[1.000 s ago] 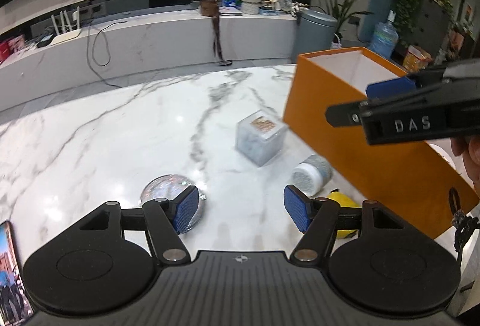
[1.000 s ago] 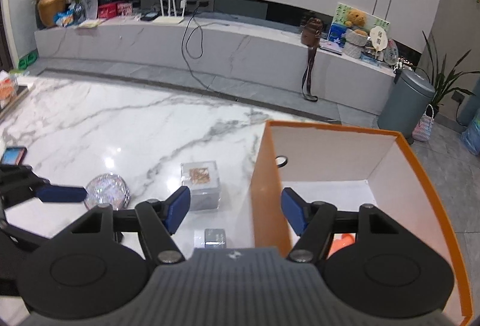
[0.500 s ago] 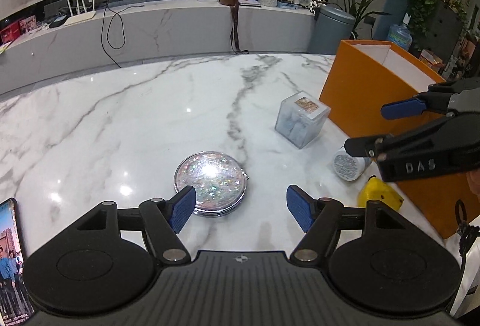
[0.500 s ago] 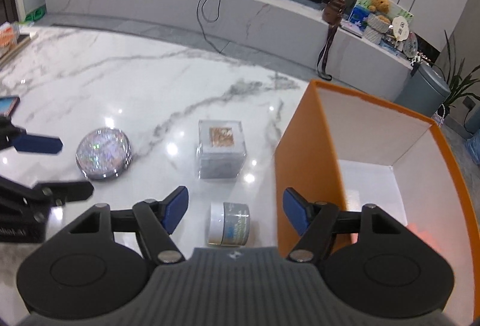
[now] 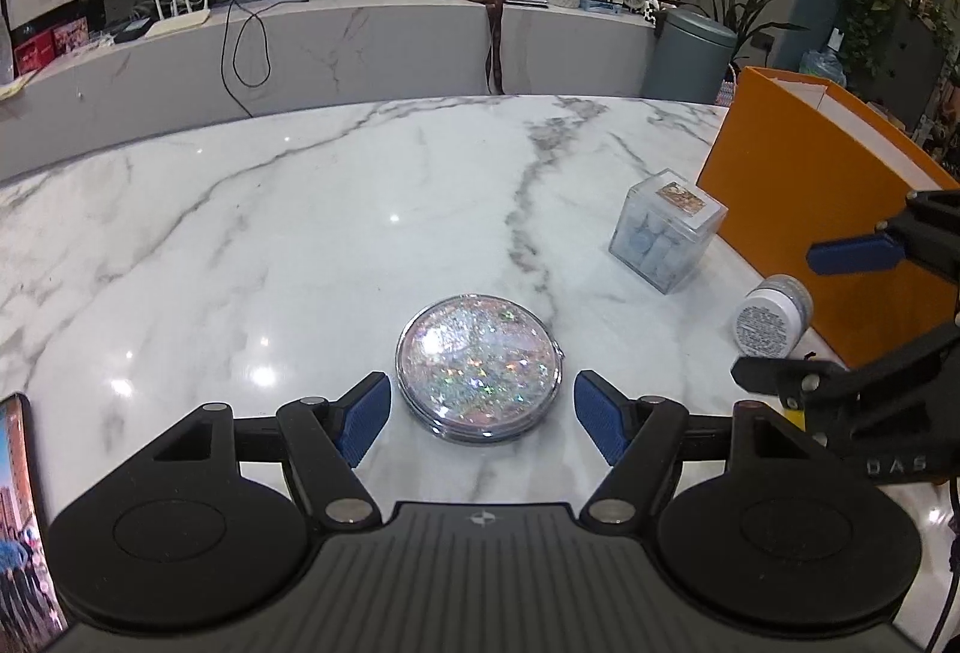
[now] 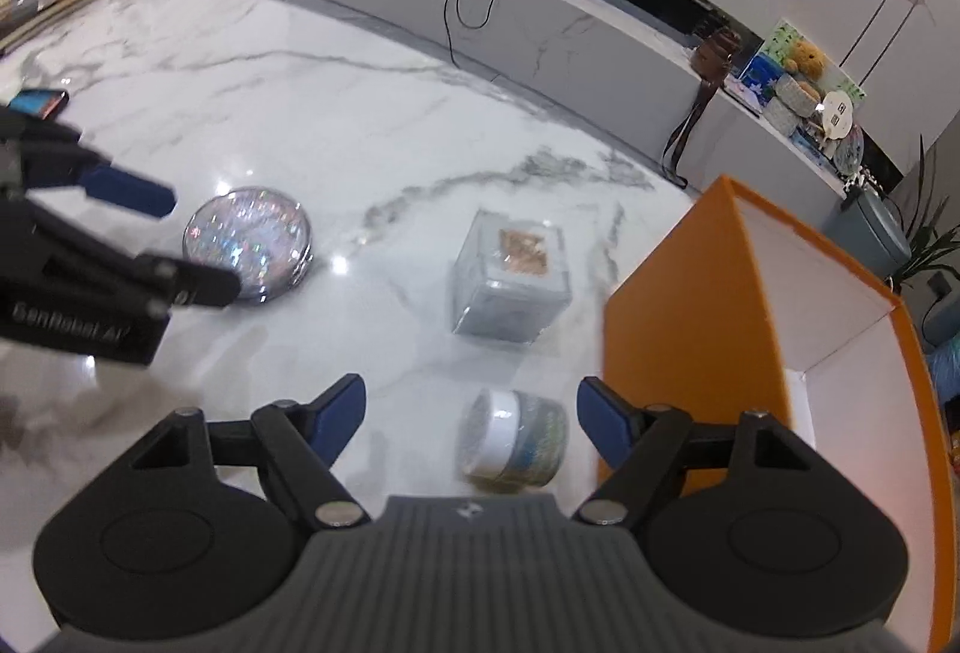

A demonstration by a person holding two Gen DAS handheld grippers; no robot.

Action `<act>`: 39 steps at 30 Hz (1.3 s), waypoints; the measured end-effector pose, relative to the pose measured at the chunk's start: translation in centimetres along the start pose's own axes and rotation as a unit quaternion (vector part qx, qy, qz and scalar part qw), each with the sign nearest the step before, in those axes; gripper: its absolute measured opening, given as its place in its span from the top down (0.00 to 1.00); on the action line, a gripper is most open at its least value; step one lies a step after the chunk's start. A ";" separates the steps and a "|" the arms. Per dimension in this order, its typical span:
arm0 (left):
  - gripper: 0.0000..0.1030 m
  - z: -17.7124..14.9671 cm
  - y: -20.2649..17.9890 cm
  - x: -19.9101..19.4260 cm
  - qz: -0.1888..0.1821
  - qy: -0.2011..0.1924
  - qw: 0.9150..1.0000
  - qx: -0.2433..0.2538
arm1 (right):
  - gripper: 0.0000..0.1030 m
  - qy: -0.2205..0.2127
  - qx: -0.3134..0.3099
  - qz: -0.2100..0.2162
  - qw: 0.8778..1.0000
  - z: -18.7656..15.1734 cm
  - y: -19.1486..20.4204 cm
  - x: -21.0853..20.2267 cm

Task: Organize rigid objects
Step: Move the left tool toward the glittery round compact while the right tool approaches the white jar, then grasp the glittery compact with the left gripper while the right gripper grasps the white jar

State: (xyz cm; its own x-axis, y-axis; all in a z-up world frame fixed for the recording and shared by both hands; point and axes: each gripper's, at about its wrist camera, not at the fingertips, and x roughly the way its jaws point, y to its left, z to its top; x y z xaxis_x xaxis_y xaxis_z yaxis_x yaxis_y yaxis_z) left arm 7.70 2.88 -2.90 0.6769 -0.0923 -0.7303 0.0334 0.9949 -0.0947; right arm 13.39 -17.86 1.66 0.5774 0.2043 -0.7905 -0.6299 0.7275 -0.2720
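Two grippers are lined up on two different targets here. The left gripper [image 5: 480, 416] hangs over the glittery round compact [image 5: 479, 366], its jaws opening, blue pads either side of the case and clear of it, nothing pinched yet. The right gripper [image 6: 471, 413] is aimed at the small jar [image 6: 515, 442] lying on its side just beside the orange box [image 6: 690, 329]; its jaws are opening too, the jar sits between them, and no pad presses on it. The clear cube box [image 6: 510, 276] stands untouched on the marble table [image 5: 300, 209] between the compact and the orange box.

Now the risks, as I read it. The compact is flat, low and slick on polished stone, so pads closing too high would likely skate over the rim and send it sliding. The jar is round and on its side, free to roll; a nudge from one pad before the other arrives could push it against the box wall or out of reach. The right pad also looks tight to that orange wall and may catch it on closing. And both tools are working near each other, so crossing paths on the way to the box could mean a knock.
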 end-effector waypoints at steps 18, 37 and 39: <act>0.16 0.6 0.0 2.3 0.007 0.005 1.000 0.010 | 0.29 0.032 0.031 0.005 0.999 -0.9 -1.0 3.5; 0.16 0.6 -1.1 3.2 0.018 0.001 0.998 0.056 | 0.46 0.036 0.097 0.054 0.993 -0.6 -2.7 4.4; 0.16 0.7 -1.0 3.2 0.016 0.003 0.998 0.056 | 0.54 0.037 0.099 0.058 0.993 -0.5 -2.8 4.4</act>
State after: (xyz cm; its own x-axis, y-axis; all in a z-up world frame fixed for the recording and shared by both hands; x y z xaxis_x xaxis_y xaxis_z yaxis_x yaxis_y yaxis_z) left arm 10.36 1.62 -4.65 0.6749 -0.0612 -0.7354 0.0945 0.9955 0.0039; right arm 17.46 -19.31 -1.34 0.4621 0.2501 -0.8508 -0.5716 0.8175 -0.0701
